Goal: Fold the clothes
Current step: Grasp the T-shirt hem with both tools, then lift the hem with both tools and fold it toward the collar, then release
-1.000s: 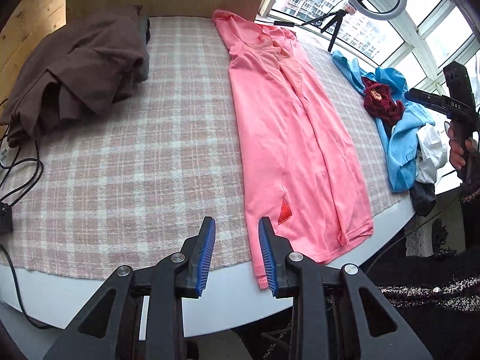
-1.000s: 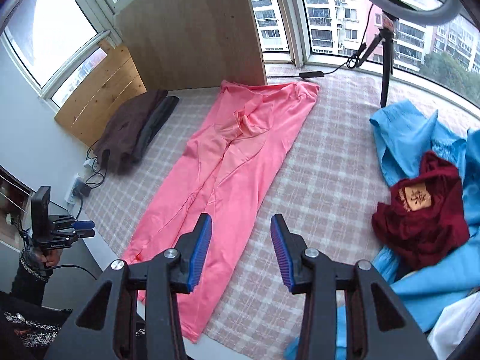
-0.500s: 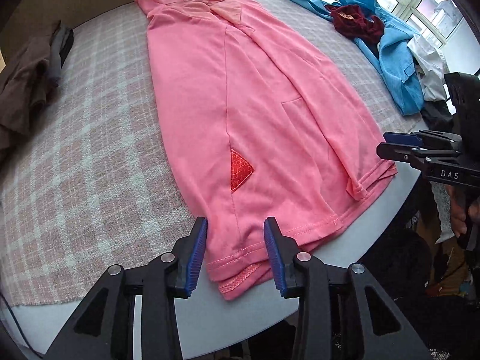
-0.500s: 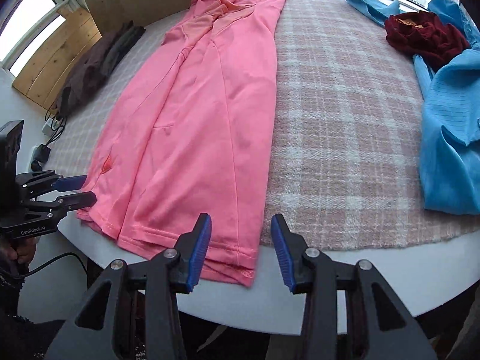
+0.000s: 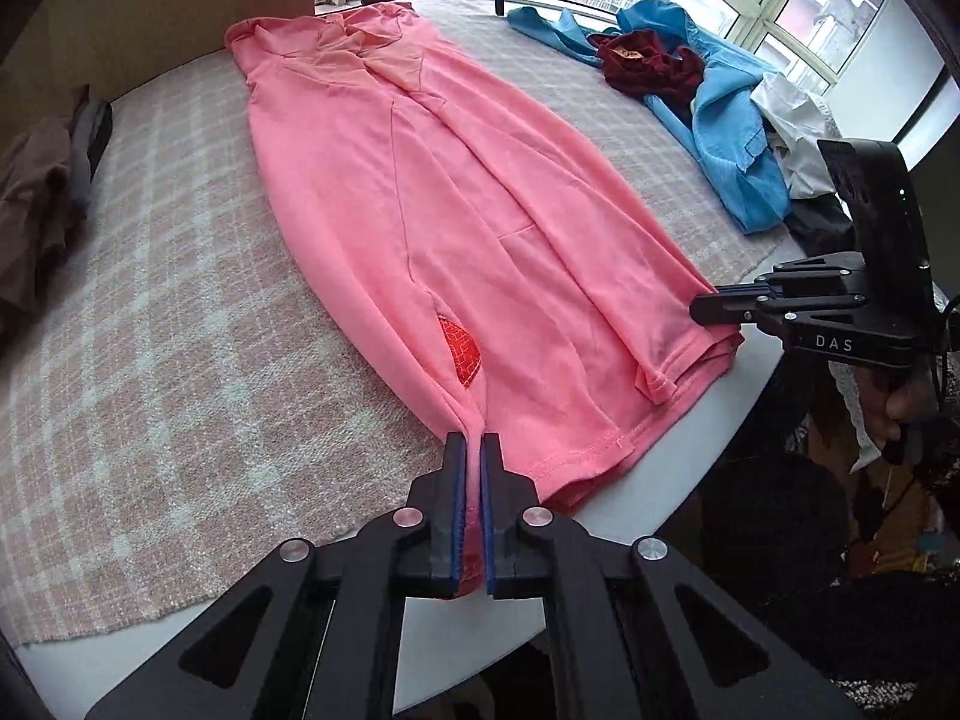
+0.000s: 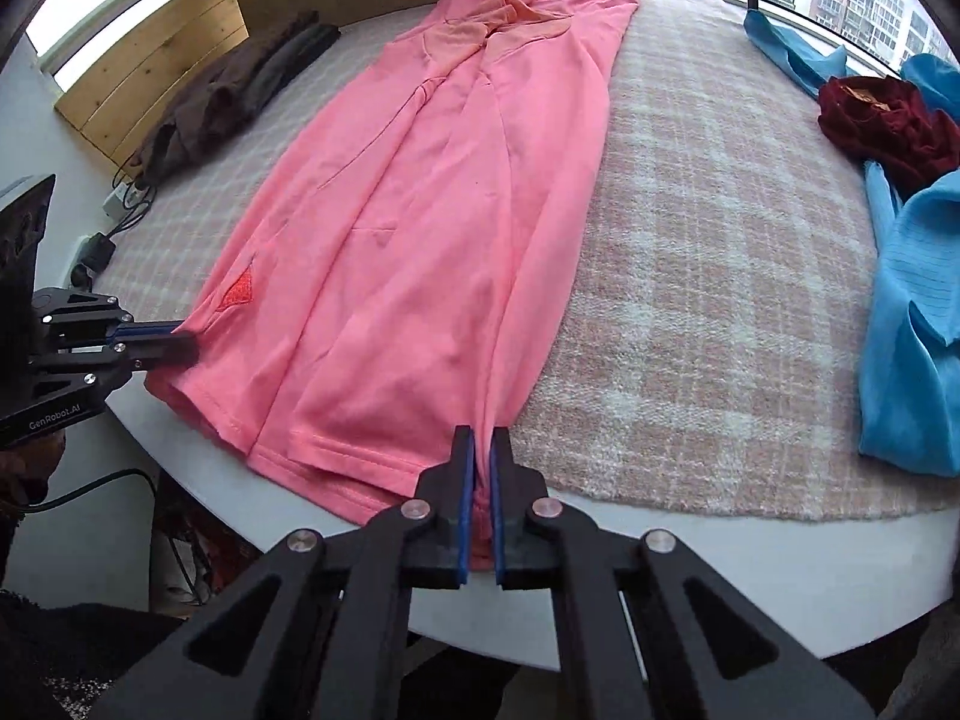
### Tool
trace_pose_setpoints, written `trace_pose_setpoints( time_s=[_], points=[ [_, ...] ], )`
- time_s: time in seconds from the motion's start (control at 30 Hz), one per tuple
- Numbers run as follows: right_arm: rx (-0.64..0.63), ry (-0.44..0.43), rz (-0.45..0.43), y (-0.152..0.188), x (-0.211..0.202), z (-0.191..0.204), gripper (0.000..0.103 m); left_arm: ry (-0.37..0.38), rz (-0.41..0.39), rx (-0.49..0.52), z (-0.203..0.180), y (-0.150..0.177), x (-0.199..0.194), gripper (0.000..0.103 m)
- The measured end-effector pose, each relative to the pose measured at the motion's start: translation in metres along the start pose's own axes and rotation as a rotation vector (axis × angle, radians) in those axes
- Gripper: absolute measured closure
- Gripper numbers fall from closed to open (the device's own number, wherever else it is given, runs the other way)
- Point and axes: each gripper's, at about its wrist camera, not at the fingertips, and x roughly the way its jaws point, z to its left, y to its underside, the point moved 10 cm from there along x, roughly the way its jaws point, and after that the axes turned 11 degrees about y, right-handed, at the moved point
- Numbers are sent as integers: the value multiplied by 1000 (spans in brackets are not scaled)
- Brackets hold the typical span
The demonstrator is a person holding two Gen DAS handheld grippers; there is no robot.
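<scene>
Window-side table under a checked cloth (image 5: 150, 312): pink garment (image 5: 456, 228) lies lengthwise ahead of both grippers. Left gripper (image 5: 472, 450) and right gripper (image 6: 482, 444) each pinch a near hem corner. Fabric looks thin, limp, light; hem corners suit gripping.

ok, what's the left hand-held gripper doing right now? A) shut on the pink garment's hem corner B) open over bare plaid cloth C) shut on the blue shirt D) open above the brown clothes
A: in the left wrist view, the left hand-held gripper has its blue pads closed on the hem of the long pink knit garment.
</scene>
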Motion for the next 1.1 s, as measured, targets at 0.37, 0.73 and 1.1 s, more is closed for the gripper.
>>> trace_pose_setpoints(
  time_s=[0.37, 0.73, 1.1],
  points=[
    [91, -116, 88, 60, -50, -21, 100, 76, 75, -44, -34, 58, -31, 100],
    [155, -231, 95, 42, -55, -13, 100, 159, 59, -73, -28, 17, -38, 100],
    [270, -336, 60, -131, -6, -46, 98, -17, 6, -137, 96, -117, -9, 80]
  ],
)
